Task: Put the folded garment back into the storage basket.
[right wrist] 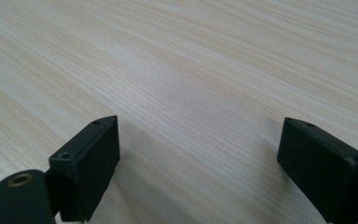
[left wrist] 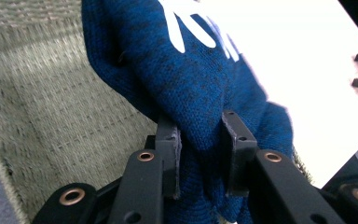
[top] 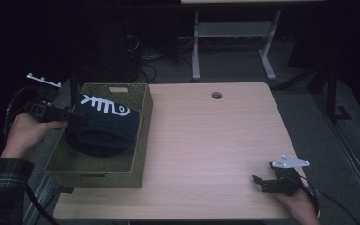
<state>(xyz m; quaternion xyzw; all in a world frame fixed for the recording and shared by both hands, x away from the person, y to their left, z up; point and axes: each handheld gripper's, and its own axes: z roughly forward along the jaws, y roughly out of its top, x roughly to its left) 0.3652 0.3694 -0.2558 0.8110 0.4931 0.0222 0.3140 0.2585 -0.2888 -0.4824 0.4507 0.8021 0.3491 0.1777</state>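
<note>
Holding a fold of the blue knit garment (left wrist: 186, 79) between my left gripper (left wrist: 200, 154)'s jaws, I've got them nearly closed on the fabric, pinched firmly at its near edge. In the high view the garment (top: 104, 125) sits inside the woven green basket (top: 143, 140) at the table's left side, bunched into a rounded heap against the basket's floor and far wall, with my left gripper (top: 75, 116) reaching in over the left rim.

I judge the work to be partway: the garment is in the basket, but whether I'm settling it in or about to lift it out I can't tell from this alone. Either way, the grip is made, and releasing or lifting is what remains.

The garment's long axis runs roughly from the basket's near-left toward its far-right, with the white printed lettering (top: 105, 106) at the far end, facing up.

My right gripper (top: 262, 183) rests idle near the wooden table (top: 206, 140)'s near-right corner, jaws spread wide over bare wood, gripping nothing
</note>
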